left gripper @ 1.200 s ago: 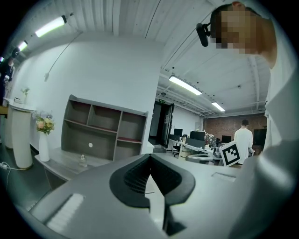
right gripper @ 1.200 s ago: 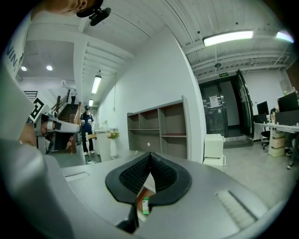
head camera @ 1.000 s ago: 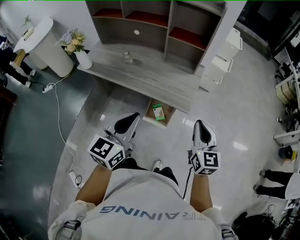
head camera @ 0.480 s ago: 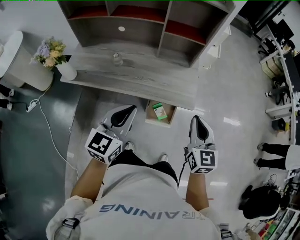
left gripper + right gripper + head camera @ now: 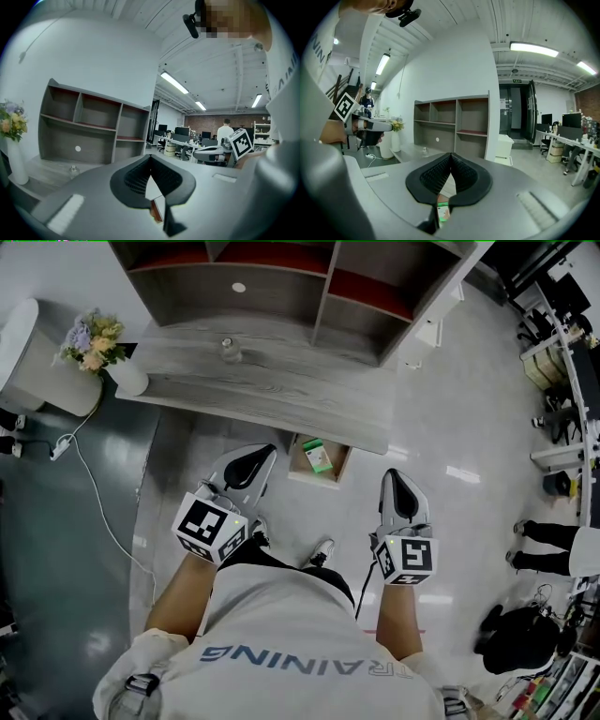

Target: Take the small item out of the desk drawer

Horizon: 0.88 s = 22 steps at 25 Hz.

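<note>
A vase of flowers (image 5: 127, 381) stands on the far left end of the grey desk (image 5: 272, 395). The left gripper (image 5: 269, 450) is held out low in front of the person. It points at the desk and leans a bit to the right. Its jaws are pressed together with nothing in them.

The drawer (image 5: 341, 465) under the desk's front edge is pulled open, and the small green box (image 5: 319, 456) lies inside it. The drawer sits between the two grippers and a little ahead of them. The left gripper's tip is close to its left side.

The right gripper (image 5: 397, 474) points almost straight ahead, toward the desk's right front corner. Its jaws are together too, and empty.

There is bare floor (image 5: 450, 437) around both grippers, and the drawer is open on top.

The back of the drawer is hidden under the desk top. In the right gripper view only a sliver of the green box shows below the closed tips. At the far right edge a person (image 5: 544, 538) is cut off, so only legs show.
</note>
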Each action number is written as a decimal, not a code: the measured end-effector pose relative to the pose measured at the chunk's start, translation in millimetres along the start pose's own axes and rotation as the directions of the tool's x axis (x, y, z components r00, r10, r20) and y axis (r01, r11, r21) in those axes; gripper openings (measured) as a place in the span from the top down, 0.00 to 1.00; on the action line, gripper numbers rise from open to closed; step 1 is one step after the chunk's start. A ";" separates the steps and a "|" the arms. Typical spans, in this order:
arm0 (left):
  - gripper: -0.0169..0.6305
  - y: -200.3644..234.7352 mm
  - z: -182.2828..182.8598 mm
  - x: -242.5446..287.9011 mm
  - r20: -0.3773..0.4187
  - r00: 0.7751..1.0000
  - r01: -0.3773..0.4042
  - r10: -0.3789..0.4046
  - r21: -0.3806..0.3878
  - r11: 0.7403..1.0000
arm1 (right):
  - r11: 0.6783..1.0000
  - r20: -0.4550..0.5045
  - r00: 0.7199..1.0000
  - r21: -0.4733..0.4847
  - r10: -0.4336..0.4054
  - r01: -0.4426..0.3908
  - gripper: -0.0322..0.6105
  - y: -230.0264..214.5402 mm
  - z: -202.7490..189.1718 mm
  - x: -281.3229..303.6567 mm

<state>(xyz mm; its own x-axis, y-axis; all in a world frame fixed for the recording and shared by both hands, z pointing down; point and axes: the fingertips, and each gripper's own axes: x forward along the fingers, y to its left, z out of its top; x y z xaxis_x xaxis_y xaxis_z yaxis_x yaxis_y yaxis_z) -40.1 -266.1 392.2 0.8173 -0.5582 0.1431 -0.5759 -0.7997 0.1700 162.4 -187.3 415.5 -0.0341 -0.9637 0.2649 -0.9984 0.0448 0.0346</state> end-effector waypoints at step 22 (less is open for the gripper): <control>0.97 -20.3 -18.5 -2.5 -0.038 0.999 -0.035 0.033 -0.052 0.998 | 0.995 -0.174 0.980 -0.018 0.097 -0.102 0.30 5.2 -44.4 19.2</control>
<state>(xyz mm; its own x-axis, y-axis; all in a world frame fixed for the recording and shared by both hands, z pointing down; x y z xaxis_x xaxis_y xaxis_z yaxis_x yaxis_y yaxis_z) -30.9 -244.3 406.4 0.7963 -0.5758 0.1856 -0.6047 -0.7669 0.2151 158.6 -193.9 463.5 -0.1225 -0.8942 0.4307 -0.9888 0.1474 0.0248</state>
